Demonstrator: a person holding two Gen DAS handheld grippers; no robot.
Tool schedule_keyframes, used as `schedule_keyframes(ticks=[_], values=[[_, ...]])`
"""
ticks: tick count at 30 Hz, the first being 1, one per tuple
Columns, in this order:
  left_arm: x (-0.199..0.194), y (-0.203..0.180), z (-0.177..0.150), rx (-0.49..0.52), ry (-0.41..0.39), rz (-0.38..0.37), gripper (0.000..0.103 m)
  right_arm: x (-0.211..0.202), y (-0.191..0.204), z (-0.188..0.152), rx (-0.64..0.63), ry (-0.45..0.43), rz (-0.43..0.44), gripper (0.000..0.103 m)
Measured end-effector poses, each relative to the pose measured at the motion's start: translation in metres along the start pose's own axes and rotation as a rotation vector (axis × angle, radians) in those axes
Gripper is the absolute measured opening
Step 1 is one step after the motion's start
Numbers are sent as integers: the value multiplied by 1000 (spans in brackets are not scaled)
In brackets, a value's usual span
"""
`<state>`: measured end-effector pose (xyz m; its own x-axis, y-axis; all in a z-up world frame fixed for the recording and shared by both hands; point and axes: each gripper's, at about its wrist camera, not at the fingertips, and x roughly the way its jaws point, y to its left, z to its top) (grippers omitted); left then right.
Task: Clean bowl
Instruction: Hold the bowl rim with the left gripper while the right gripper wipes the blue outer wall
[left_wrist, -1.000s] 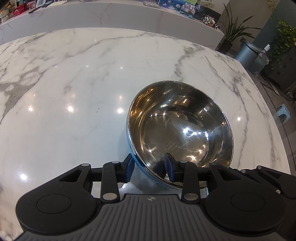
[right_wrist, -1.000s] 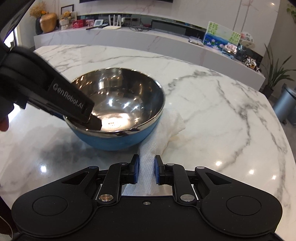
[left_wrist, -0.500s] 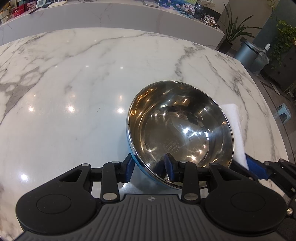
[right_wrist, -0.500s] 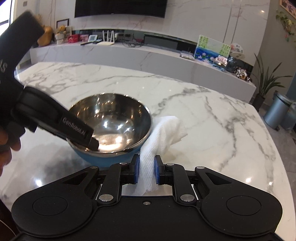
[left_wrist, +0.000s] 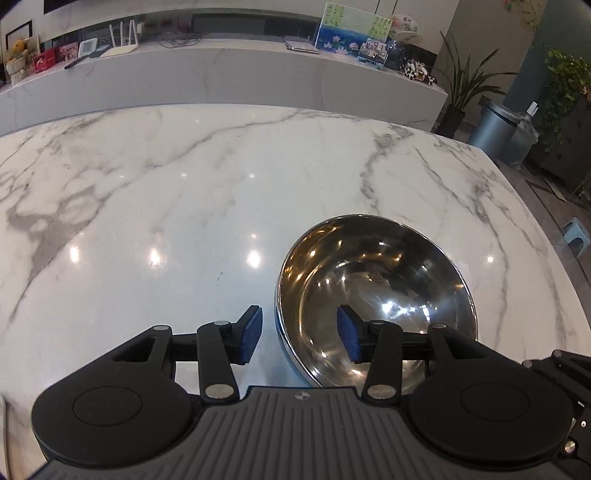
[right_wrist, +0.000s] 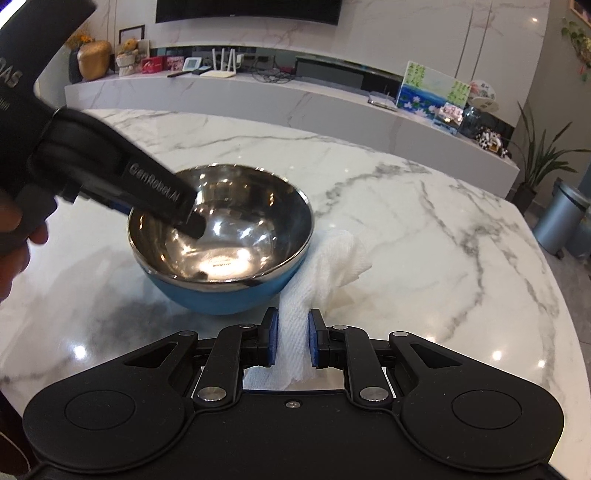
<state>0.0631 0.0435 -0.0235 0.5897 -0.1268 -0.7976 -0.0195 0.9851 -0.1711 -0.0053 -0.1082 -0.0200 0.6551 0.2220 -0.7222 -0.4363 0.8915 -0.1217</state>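
Note:
A steel bowl (left_wrist: 376, 295) with a blue outside (right_wrist: 229, 236) stands on the white marble table (left_wrist: 184, 184). My left gripper (left_wrist: 300, 334) is open and straddles the bowl's near-left rim. One blue pad is outside the wall and the other is inside, and neither presses on it. In the right wrist view one of its black fingers (right_wrist: 188, 221) reaches into the bowl from the left. My right gripper (right_wrist: 291, 332) is shut on a white paper towel (right_wrist: 332, 258). The towel hangs to the table against the bowl's right side.
A hand (right_wrist: 18, 251) holds the left gripper at the left edge. Behind the table runs a long marble counter (right_wrist: 295, 99) with pictures and small items. A grey bin (right_wrist: 561, 218) and potted plants stand beyond the table's right edge.
My left gripper's jaws have widened off the bowl's wall and the gripper has tipped upward. My right gripper has drawn back from the bowl with the towel still in it.

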Motion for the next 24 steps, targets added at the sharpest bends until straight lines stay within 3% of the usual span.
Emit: schedule_keyframes(ticks=[2,8,24], values=[[1,-1,0,11,6,5,29,3,3,-2,-11,11,9,15],[2,1,-1,11,20,22,19,5,6,-3,-13,20,22,15],[-3,-4,-12,17,100,21,19,-1,-8,7,45,-55,-40,15]])
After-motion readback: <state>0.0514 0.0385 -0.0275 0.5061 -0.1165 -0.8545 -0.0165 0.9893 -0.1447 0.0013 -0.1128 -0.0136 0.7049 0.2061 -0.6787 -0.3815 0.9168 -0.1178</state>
